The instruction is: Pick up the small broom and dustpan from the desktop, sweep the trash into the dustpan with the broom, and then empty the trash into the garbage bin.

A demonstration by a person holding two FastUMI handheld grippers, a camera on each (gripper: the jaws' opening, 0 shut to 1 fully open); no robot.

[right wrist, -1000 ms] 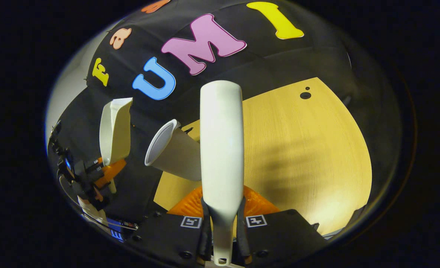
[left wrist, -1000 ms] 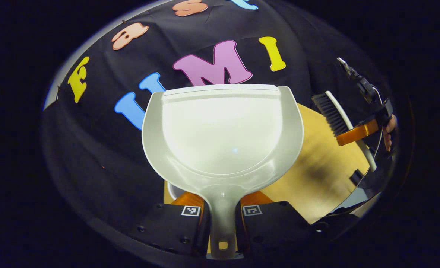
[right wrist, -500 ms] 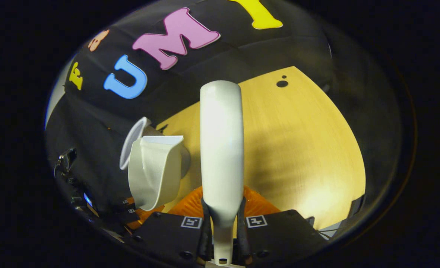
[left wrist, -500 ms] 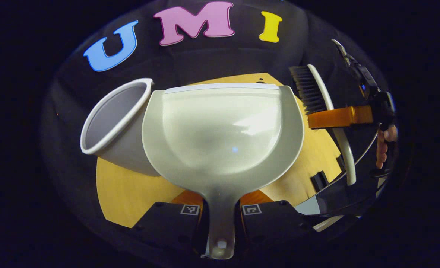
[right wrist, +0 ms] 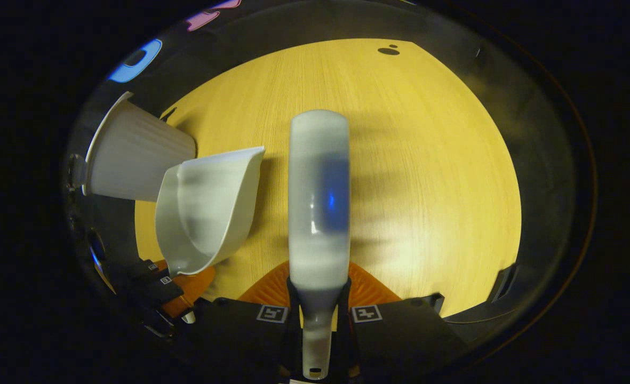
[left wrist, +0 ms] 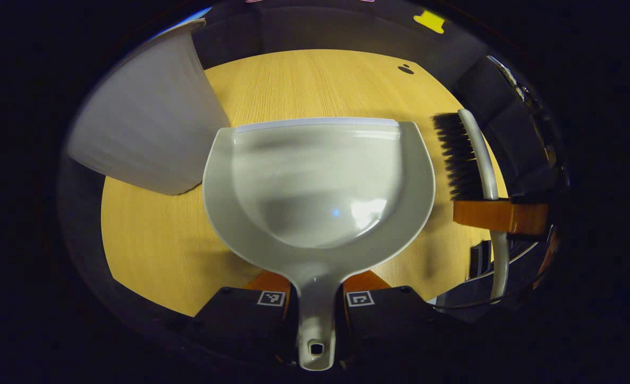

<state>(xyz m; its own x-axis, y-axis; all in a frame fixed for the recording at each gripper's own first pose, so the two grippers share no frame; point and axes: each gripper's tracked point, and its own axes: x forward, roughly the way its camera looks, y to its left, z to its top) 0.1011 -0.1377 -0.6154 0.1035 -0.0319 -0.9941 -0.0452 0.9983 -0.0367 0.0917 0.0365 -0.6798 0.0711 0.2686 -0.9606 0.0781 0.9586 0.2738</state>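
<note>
Dustpan and broom both held over the desktop.

Your left gripper (left wrist: 315, 298) clamps the handle of the pale dustpan (left wrist: 319, 181), its pan looking bare, above the wooden desktop (left wrist: 149, 240). Beside it, your right gripper (right wrist: 320, 314) is closed on the handle of the small broom (right wrist: 319, 202), bristles (left wrist: 456, 157) dark. The white garbage bin (left wrist: 144, 122) stands just left of the dustpan.

No readable words, brands or numbers anywhere. Only small square black-and-white coded markers (left wrist: 272, 298) on the black finger mounts at the bottom centre of the left gripper view, either side of the pale grey plastic dustpan's handle (left wrist: 315, 314). Same kind of markers (right wrist: 366, 313) at the bottom centre of the right gripper view, flanking the white broom handle (right wrist: 317, 320).
</note>
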